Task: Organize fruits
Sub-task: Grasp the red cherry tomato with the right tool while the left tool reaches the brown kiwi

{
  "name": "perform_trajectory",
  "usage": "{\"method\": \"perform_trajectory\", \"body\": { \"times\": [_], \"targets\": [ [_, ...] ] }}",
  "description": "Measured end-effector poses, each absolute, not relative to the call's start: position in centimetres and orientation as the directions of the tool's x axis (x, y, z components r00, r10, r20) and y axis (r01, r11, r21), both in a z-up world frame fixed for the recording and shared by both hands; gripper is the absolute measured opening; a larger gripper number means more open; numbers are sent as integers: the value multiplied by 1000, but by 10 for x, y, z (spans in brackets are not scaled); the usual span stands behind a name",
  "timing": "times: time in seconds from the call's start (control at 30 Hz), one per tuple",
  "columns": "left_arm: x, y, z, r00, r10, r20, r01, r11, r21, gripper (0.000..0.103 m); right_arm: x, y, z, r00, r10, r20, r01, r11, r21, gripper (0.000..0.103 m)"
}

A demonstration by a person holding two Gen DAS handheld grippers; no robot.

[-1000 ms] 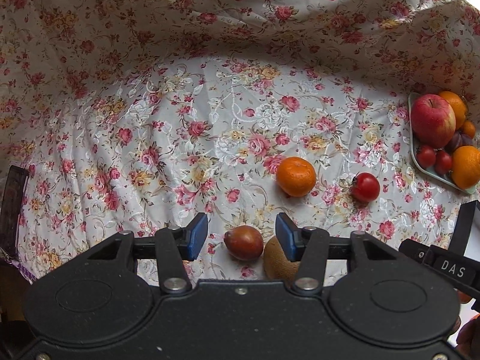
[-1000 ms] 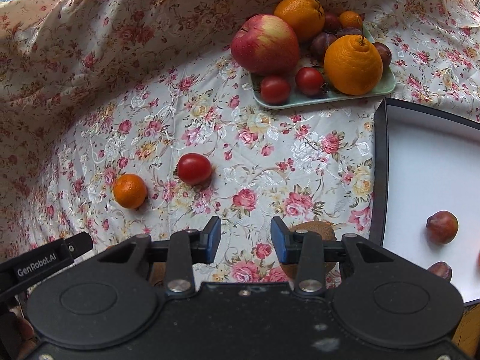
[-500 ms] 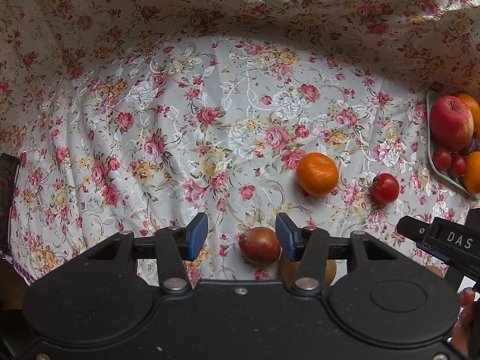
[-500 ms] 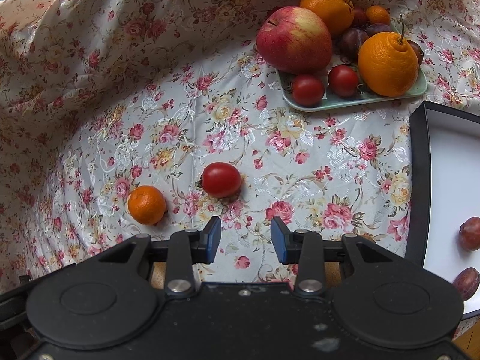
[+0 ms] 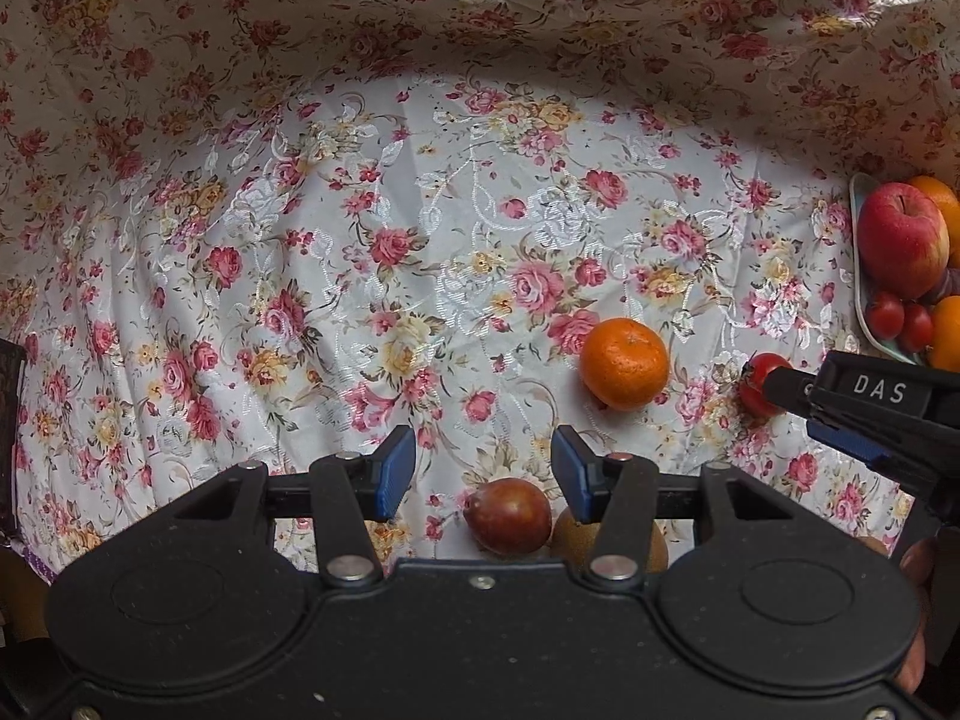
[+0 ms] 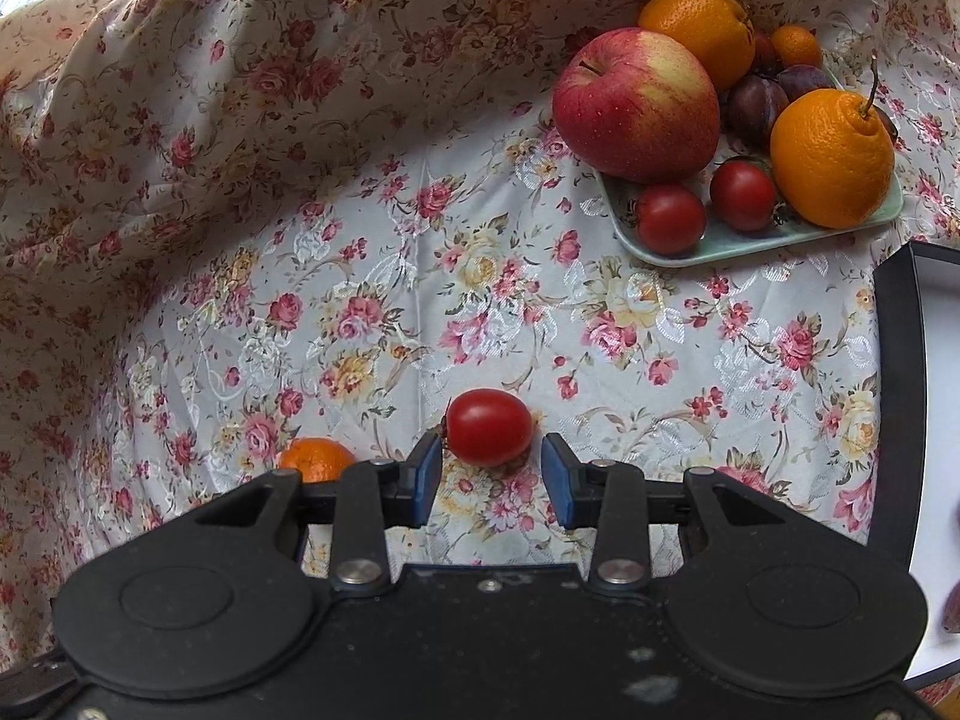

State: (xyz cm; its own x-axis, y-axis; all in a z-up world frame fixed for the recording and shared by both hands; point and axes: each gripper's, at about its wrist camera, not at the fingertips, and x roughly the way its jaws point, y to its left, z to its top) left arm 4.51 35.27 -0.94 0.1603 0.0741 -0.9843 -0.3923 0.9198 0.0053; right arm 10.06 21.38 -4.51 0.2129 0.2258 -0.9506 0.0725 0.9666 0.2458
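Now right gripper (image 6: 491, 477) open, empty, straddling tomato (image 6: 489, 426) near tangerine (image 6: 317, 459). Tomato looks light, soft, slick: pinch sides gently. Left gripper (image 5: 483, 473) open, empty.

Two close downward wrist views, shared tomato (image 6: 489, 427) and mandarin (image 5: 624, 363).

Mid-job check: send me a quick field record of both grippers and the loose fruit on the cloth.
left gripper: open, above reddish-brown fruit
right gripper: open, nearing cherry tomato, not touching
mandarin: loose on floral cloth
kiwi: beside reddish-brown fruit, partly hidden
green tray: holds apple, oranges, plums, tomatoes
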Motion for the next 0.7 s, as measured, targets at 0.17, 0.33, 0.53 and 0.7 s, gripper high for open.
{"method": "perform_trajectory", "body": {
  "times": [0.17,0.33,0.53,0.7],
  "targets": [
    [45,354,-10,161,64,-985,-393,920,-5,58,109,220,-54,204,218,-954,85,967,239,40],
    [42,356,-10,161,61,-985,-390,921,-7,58,110,225,-61,200,193,-961,90,973,214,40],
    [40,358,-7,170,49,-984,-390,921,-22,58,110,230,-64,207,181,-961,85,976,202,41],
    [39,355,-5,174,36,-984,-368,929,-31,58,110,232,-75,185,203,-961,108,968,226,38]
  ]
}}
